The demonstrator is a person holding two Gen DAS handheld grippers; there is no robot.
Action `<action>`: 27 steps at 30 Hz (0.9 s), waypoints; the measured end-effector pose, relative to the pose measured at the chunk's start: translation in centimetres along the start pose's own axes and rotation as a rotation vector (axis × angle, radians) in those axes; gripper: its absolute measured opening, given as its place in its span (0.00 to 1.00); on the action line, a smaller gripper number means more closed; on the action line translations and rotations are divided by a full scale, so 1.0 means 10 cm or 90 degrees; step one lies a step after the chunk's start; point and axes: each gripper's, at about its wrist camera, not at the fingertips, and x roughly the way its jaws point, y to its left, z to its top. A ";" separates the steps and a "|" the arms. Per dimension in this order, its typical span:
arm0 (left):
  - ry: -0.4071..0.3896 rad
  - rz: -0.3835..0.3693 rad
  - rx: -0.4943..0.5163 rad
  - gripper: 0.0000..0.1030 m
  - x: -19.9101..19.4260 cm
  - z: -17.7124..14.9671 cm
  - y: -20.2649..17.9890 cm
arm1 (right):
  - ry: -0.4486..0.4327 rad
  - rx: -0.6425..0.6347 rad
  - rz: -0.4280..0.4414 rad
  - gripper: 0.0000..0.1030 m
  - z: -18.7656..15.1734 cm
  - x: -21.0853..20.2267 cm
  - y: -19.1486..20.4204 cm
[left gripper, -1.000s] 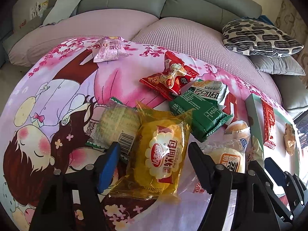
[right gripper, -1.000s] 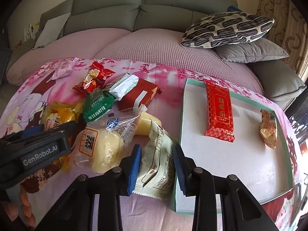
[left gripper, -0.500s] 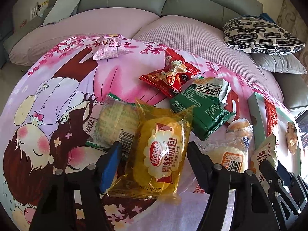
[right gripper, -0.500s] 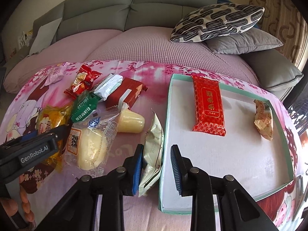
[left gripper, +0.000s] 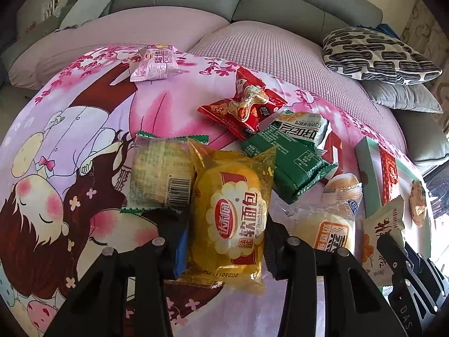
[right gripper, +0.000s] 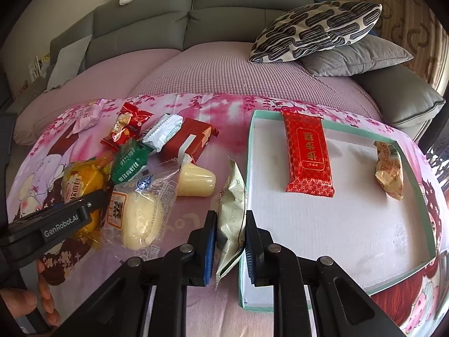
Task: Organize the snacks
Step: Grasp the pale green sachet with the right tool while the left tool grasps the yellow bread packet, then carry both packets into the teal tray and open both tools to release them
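My right gripper (right gripper: 230,243) is shut on a white snack packet (right gripper: 231,213) and holds it on edge, lifted beside the left wall of the white tray (right gripper: 322,233). The tray holds a red bar (right gripper: 307,157) and a beige wrapped snack (right gripper: 390,170). My left gripper (left gripper: 224,241) straddles a yellow bread pack (left gripper: 233,216) lying on the pink cloth, its jaws close against both sides of the pack. The left gripper also shows in the right wrist view (right gripper: 70,216). The white packet shows at the right of the left wrist view (left gripper: 384,233).
Loose snacks lie in a pile: a clear green-edged pack (left gripper: 161,174), a green pack (left gripper: 294,163), a red pack (left gripper: 244,109), a bun (right gripper: 137,219), a jelly cup (right gripper: 196,179), a red box (right gripper: 188,143). A pink packet (left gripper: 155,61) lies far back. Sofa cushions stand behind.
My right gripper has lifted the white packet and turned it on edge, moving it toward the tray's left wall. My left gripper's jaws have narrowed around the yellow bread pack.
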 end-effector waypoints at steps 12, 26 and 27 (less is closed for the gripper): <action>-0.061 -0.012 0.013 0.43 -0.36 0.06 -0.12 | -0.058 0.030 0.040 0.19 0.09 -0.37 -0.18; -0.099 -0.067 0.114 0.43 -0.64 -0.02 -0.82 | -0.063 0.131 -0.019 0.19 0.05 -0.49 -0.93; -0.098 -0.074 0.127 0.43 -0.65 -0.05 -0.92 | -0.062 0.144 -0.031 0.19 0.04 -0.50 -1.04</action>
